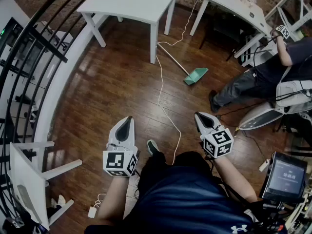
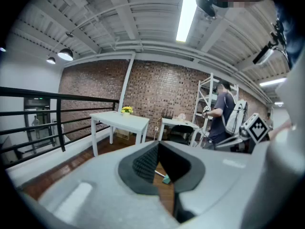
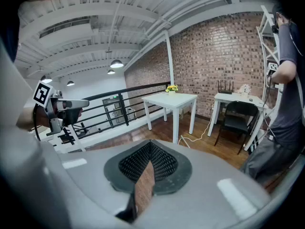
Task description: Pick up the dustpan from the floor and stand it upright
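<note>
The teal dustpan (image 1: 196, 75) lies flat on the wooden floor ahead and a little right, its long pale handle (image 1: 173, 60) running up-left toward the white table's leg. Both grippers are held low in front of me, well short of it. My left gripper (image 1: 127, 119) is shut and empty. My right gripper (image 1: 198, 115) is shut and empty too. In the left gripper view a sliver of the dustpan (image 2: 166, 178) shows through the notch below the closed fingertips (image 2: 147, 159). The right gripper view shows only shut fingertips (image 3: 164, 161) and no dustpan.
A white cable (image 1: 163, 101) snakes over the floor from the white table (image 1: 131, 3) to my feet. A second person (image 1: 253, 82) stands right of the dustpan beside a white desk (image 1: 234, 4). A black railing (image 1: 29, 57) curves along the left, with a white chair (image 1: 29, 174) near it.
</note>
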### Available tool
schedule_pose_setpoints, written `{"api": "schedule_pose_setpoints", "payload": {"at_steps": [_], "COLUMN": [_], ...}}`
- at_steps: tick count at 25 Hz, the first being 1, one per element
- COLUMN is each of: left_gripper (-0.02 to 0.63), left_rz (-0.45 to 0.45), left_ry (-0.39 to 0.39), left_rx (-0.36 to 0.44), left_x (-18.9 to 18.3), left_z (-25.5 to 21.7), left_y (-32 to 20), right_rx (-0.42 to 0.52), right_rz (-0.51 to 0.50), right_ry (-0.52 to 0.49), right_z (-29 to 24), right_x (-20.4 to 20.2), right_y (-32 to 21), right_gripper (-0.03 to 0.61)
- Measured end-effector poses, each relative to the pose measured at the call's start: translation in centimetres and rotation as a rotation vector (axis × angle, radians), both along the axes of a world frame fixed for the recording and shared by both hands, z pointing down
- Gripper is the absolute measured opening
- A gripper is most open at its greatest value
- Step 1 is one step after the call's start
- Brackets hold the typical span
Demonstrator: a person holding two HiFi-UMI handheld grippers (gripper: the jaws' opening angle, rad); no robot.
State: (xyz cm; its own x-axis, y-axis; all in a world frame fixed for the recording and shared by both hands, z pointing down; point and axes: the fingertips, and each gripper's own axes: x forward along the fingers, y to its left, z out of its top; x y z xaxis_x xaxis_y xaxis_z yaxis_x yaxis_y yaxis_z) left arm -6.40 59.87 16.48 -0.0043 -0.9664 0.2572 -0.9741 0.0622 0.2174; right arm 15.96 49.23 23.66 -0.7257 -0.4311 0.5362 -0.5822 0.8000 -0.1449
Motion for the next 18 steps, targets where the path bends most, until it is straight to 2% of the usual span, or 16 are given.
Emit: {"api": "schedule_pose_setpoints", "payload": {"at_steps": [7,13,18], "left_gripper": [0.003,0.003,0.003], "left_rz": [0.065,0.056,0.038], "left_ry": [0.023,-0.024,-0.074], "left_rx": [-0.050,-0.077,-0.097], "left_x": [-0.2,-0.2,-1.1], "left_z": [1.7,1.3,0.1], "left_y": [-7.4,-15.0,-22.2], "right_rx": [-0.046,-0.072,-0.033], "right_rz": [0.021,-0.010,-0.064], "right_ry": [0.009,-0.049,-0.079], "right_z": [1.9,3.9,3.6], "right_x": [-0.6,-2.5,-4.8], "right_y": [-6.4,-14.8,-23.6], "right_gripper": [0.004,0.004,0.004]}}
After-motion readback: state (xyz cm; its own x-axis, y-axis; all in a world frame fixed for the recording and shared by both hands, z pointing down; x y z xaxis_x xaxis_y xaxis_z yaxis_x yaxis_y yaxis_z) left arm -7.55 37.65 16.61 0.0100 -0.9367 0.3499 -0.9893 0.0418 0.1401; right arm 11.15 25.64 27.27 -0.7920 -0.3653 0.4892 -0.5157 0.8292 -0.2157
